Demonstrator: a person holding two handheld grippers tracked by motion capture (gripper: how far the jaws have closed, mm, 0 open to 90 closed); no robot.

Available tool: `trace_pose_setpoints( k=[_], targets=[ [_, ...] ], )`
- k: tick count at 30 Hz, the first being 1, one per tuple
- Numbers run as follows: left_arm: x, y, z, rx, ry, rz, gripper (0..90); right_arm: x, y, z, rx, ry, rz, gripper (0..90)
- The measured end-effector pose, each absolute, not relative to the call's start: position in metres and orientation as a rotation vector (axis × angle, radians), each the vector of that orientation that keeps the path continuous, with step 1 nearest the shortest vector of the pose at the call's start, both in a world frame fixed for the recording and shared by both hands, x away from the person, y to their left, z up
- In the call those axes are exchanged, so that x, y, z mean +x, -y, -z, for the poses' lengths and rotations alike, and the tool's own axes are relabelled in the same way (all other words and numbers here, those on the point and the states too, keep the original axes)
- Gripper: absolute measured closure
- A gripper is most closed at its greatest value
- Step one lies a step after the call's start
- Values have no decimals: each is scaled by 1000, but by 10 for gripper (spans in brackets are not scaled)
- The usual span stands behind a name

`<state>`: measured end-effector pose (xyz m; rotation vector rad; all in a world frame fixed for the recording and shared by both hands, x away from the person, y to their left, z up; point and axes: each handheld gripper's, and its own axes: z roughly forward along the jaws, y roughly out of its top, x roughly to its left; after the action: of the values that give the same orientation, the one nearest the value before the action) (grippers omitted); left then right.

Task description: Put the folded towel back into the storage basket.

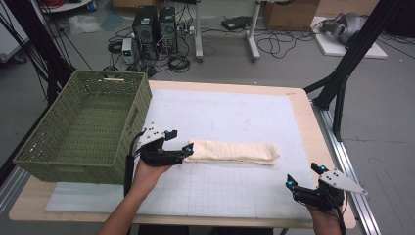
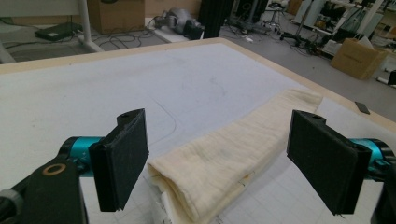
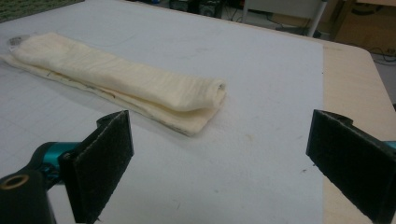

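While the cream-coloured folded cloth of soft, finely ribbed weave [image 1: 232, 152] lies as a long flat strip across the middle of the white gridded mat [image 1: 235, 191], its layers show as stacked edges at both ends, rounded at the fold nearest the right gripper view. That mat is smooth and faintly scuffed, covering a pale wooden table [image 1: 320, 137] whose bare rim runs along the right side. A green woven plastic basket with an open lattice wall [image 1: 83, 132] stands on the table's left part, close beside the cloth's left end. Its near wall hides part of its floor in the high view, and the person's forearms are cut off by the bottom edge. The left gripper [image 1: 178, 144] sits at the cloth's left end with its flat black padded jaws spread wide, the cloth end lying between them; whether either pad touches the fabric is hard to tell. The right gripper [image 1: 306, 177] hovers near the table's front right corner, well apart from the cloth, its jaws likewise wide apart and holding nothing.
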<state>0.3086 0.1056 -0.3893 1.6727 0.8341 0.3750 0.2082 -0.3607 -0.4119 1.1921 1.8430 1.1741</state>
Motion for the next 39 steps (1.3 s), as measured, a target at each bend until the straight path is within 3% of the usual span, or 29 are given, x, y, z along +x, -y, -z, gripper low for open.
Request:
trace_pose_setpoints(
  k=[16,29,32,37,38,39],
  targets=[
    [335,-86,412,1768,-962,-350,235,210,359,412,1189,-1854,-1173,58],
    [348,-70,440,1974,-1035,-349,359,212,360,414,1189,-1862,-1168,58],
    [348,-66,444,2030,-1016,-340,420,212,360,414,1193,-1861,-1169,58],
    [344,-61,445,2082,-951,-367,619,212,360,414,1194,-1865,-1165,58],
    [344,-60,445,2084,-943,-369,619,212,360,414,1194,-1865,-1165,58],
    [343,-59,446,2079,-938,-365,687,212,360,414,1196,-1866,-1163,58]
  ],
)
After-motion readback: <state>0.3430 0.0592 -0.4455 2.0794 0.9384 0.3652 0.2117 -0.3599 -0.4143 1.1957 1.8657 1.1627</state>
